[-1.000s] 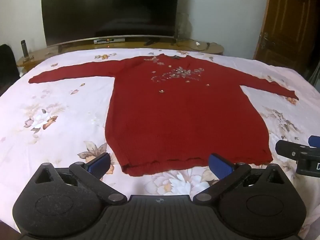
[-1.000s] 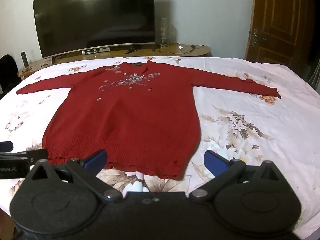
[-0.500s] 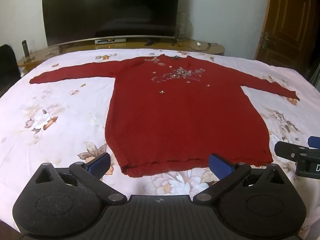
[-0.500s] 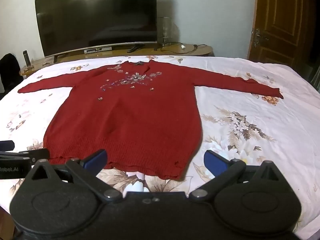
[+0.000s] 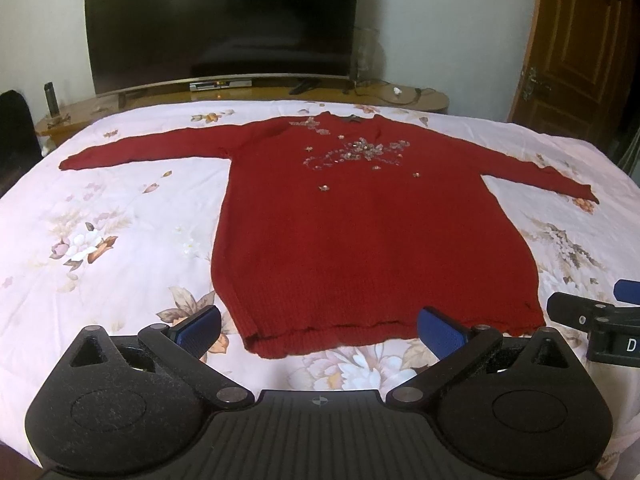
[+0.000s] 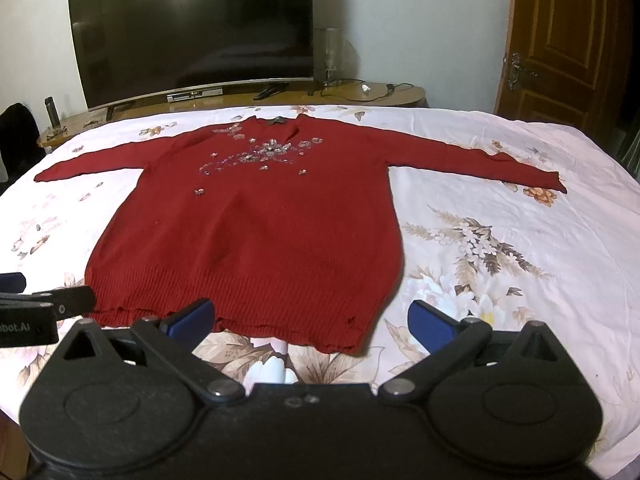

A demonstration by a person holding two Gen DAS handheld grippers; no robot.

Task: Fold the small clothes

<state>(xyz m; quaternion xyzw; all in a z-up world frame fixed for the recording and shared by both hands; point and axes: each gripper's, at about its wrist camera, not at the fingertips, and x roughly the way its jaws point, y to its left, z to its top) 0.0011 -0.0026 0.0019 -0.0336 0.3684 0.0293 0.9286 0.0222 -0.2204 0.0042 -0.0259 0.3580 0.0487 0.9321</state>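
Hovering level just short of the red knitted beaded sweater (image 5: pixel 360 232)'s hem, the left gripper (image 5: pixel 318 330) and right gripper (image 6: pixel 310 318) are both gaping wide, pinching nothing.

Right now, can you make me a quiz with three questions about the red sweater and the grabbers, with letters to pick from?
1. Where does the red sweater lie?
A. on the flowered bedsheet
B. on the TV stand
C. on the floor

2. How many of its sleeves are spread out sideways?
A. none
B. one
C. two

3. How are the left gripper and right gripper?
A. both open, holding nothing
B. both shut on the hem
C. one holding a sleeve

Answers:
1 A, the sheet shows all round it.
2 C, one sleeve stretches out each side.
3 A, the blue pads stand wide apart, near the hem.
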